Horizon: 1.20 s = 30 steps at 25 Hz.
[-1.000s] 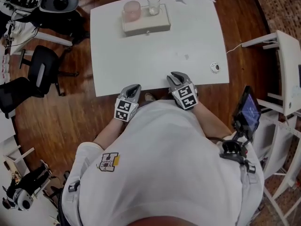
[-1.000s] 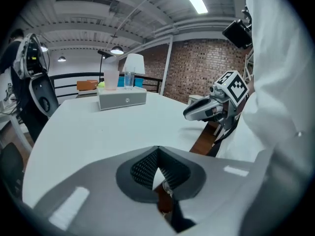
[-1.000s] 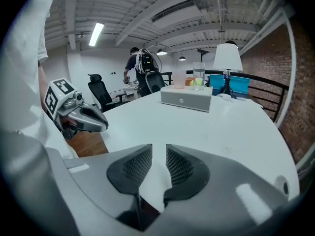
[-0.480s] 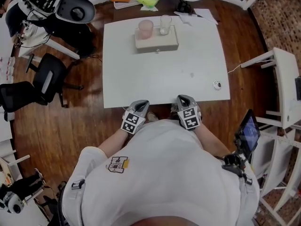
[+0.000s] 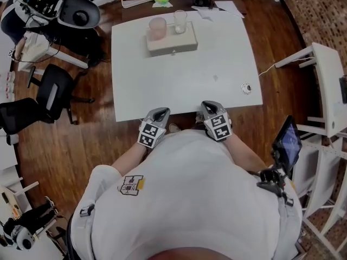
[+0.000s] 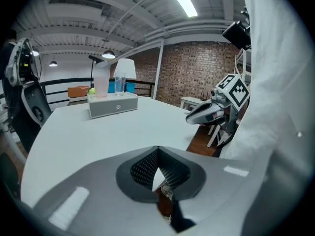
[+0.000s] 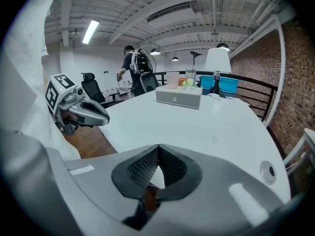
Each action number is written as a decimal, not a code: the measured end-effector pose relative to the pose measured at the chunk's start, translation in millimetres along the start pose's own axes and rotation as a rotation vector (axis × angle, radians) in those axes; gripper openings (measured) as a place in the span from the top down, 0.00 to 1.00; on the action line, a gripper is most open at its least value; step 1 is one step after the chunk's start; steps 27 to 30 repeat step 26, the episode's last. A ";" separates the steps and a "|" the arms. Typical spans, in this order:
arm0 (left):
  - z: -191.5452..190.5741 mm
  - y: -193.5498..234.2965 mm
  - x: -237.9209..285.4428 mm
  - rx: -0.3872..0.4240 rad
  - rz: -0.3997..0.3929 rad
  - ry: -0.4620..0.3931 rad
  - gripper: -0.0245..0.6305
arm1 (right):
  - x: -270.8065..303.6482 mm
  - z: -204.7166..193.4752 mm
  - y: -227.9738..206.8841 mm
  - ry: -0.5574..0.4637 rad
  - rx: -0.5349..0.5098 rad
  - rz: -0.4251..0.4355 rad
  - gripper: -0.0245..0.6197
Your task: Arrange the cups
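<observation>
A pink cup [image 5: 157,27] and a clear glass [image 5: 180,20] stand side by side on a grey box [image 5: 171,41] at the far side of the white table [image 5: 184,75]. Both grippers hover at the table's near edge, far from the cups. My left gripper [image 5: 162,111] is shut and empty, and my right gripper [image 5: 206,105] is shut and empty too. In the left gripper view the pink cup [image 6: 101,82] and the glass [image 6: 119,84] show far ahead, with the right gripper [image 6: 209,113] off to the side. The right gripper view shows the pink cup [image 7: 172,79], the glass [image 7: 190,77] and the left gripper [image 7: 83,113].
A small round fitting [image 5: 246,88] sits in the table near its right edge. Black office chairs [image 5: 51,88] stand on the wooden floor at left. A white side table [image 5: 331,85] and a mounted device [image 5: 286,140] are at right. A person [image 7: 133,63] stands beyond the table.
The right gripper's jaws have closed from slightly apart. Both grippers have stayed at the table's near edge, and the head view has shifted a little.
</observation>
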<state>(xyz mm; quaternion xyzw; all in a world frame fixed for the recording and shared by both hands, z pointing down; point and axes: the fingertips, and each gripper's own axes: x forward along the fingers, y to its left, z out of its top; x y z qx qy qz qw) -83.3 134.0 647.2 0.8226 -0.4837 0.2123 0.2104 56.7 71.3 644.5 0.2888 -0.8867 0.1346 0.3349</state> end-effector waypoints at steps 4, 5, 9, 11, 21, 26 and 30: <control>4.7 -2.7 3.8 0.007 0.000 -0.002 0.96 | -2.5 2.0 -3.9 -0.001 0.004 -0.003 0.96; 5.9 -3.3 4.7 0.008 0.000 -0.001 0.96 | -3.3 3.0 -4.9 -0.002 0.007 -0.003 0.96; 6.6 -7.2 9.3 0.003 -0.009 0.005 0.96 | -5.2 3.1 -10.3 -0.003 0.016 -0.009 0.96; 6.5 -7.6 9.7 0.005 -0.010 0.005 0.96 | -4.2 3.0 -12.0 -0.009 0.016 -0.015 0.96; 9.9 -16.3 11.5 0.032 0.009 -0.014 0.96 | -5.4 3.5 -18.7 -0.035 0.003 -0.022 0.96; 24.1 -1.9 14.0 0.012 0.000 0.003 0.96 | 5.2 25.6 -28.1 -0.016 0.008 -0.010 0.96; 24.1 -1.9 14.0 0.012 0.000 0.003 0.96 | 5.2 25.6 -28.1 -0.016 0.008 -0.010 0.96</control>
